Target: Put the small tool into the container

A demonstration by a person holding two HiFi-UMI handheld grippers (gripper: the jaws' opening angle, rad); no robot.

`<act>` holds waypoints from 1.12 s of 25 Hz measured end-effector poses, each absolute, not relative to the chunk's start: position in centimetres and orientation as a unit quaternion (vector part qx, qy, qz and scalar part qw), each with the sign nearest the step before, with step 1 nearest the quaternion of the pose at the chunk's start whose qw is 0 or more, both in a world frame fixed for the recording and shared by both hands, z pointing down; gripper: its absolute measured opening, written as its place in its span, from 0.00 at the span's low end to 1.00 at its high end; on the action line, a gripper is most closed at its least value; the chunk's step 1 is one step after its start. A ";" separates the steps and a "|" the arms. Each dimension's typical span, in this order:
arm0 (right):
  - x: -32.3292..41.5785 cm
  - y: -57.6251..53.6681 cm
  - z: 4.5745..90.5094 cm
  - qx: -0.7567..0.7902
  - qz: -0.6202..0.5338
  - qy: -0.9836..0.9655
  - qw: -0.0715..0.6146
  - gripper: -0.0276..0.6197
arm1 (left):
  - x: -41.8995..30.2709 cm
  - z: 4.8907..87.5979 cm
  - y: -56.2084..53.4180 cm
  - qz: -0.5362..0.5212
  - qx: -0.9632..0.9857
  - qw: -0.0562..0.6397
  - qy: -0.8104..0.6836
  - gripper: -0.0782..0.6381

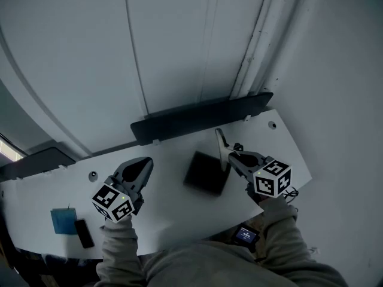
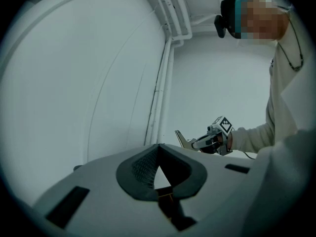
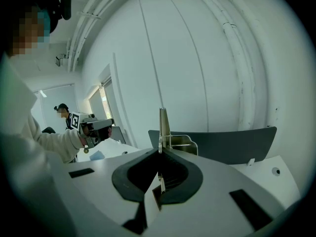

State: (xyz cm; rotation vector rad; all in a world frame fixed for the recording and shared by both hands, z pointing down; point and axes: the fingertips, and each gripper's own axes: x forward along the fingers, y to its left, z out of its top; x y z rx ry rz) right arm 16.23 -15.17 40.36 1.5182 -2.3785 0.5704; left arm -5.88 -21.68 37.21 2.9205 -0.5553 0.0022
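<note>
Tool (image 1: pixel 221 143) sits clamped in the right gripper (image 1: pixel 231 158) at two o'clock of the container (image 1: pixel 206 173), not yet in, while the left gripper (image 1: pixel 142 165) is closed and empty.

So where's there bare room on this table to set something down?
Bare tabletop lies between the left tongs and the black container, and along the near edge. Crowded: the left end, with a blue pad and black block, and by the right tongs holding the metal tool.
</note>
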 end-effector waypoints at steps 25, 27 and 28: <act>17.8 -19.5 42.9 0.453 0.212 -0.852 0.154 0.08 | -0.5 39.9 -21.4 0.040 0.970 0.101 -0.216 0.11; 17.6 -19.4 42.6 0.448 0.208 -0.855 0.160 0.08 | -0.5 39.9 -21.4 0.036 0.969 0.106 -0.222 0.11; 17.5 -19.3 42.6 0.445 0.208 -0.856 0.162 0.08 | -0.6 40.0 -21.4 0.036 0.968 0.109 -0.225 0.11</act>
